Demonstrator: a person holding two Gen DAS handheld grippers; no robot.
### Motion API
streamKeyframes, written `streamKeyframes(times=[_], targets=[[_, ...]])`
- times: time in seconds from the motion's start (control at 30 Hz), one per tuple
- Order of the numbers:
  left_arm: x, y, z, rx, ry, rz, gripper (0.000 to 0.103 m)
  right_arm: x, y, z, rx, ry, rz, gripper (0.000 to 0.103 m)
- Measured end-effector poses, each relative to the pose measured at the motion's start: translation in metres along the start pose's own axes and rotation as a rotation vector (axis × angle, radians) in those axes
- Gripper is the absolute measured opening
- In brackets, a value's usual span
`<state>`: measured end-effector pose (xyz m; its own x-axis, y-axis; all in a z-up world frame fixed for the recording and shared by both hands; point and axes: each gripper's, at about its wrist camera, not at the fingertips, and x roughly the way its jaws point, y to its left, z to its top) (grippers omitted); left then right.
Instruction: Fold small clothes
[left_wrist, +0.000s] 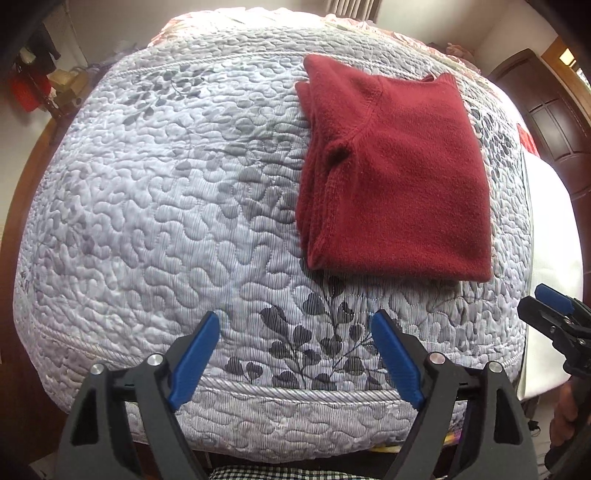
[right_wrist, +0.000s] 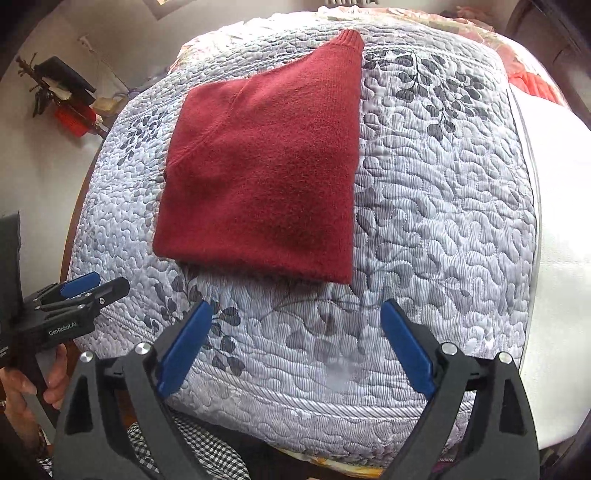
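Note:
A dark red knit sweater (left_wrist: 399, 173) lies folded into a compact rectangle on a grey quilted bedspread (left_wrist: 166, 206). In the right wrist view the sweater (right_wrist: 266, 173) shows one cuffed sleeve end pointing away at the top. My left gripper (left_wrist: 295, 321) hovers open over the quilt's near edge, a little short of the sweater, with nothing between its blue pads. My right gripper (right_wrist: 299, 314) is likewise open and empty, just in front of the sweater's near hem. Each gripper shows at the edge of the other's view: the right gripper (left_wrist: 550, 310), the left gripper (right_wrist: 92, 284).
The quilt (right_wrist: 443, 206) covers a bed, with a white sheet (right_wrist: 561, 236) along its right side. A dark wooden door (left_wrist: 554, 122) stands at the right. Red and dark items (right_wrist: 70, 107) sit on a stand at the far left. A hand (right_wrist: 22, 384) holds the left gripper's handle.

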<state>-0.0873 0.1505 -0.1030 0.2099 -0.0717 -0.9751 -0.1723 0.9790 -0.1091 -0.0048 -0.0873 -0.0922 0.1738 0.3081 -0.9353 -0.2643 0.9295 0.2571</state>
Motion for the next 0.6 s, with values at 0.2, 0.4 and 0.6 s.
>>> streamKeyframes(times=[0.2, 0.4, 0.6], targets=[[-0.028, -0.013, -0.006, 0.03, -0.036, 0.031, 0.088, -0.02, 0.008, -0.006, -0.002, -0.021, -0.02, 0.094], [-0.059, -0.025, -0.013, 0.06, -0.097, 0.067, 0.09, -0.045, 0.015, -0.01, -0.007, -0.065, -0.033, 0.096], [-0.086, -0.034, -0.021, 0.083, -0.144, 0.088, 0.092, -0.065, 0.022, -0.016, -0.014, -0.093, -0.042, 0.096]])
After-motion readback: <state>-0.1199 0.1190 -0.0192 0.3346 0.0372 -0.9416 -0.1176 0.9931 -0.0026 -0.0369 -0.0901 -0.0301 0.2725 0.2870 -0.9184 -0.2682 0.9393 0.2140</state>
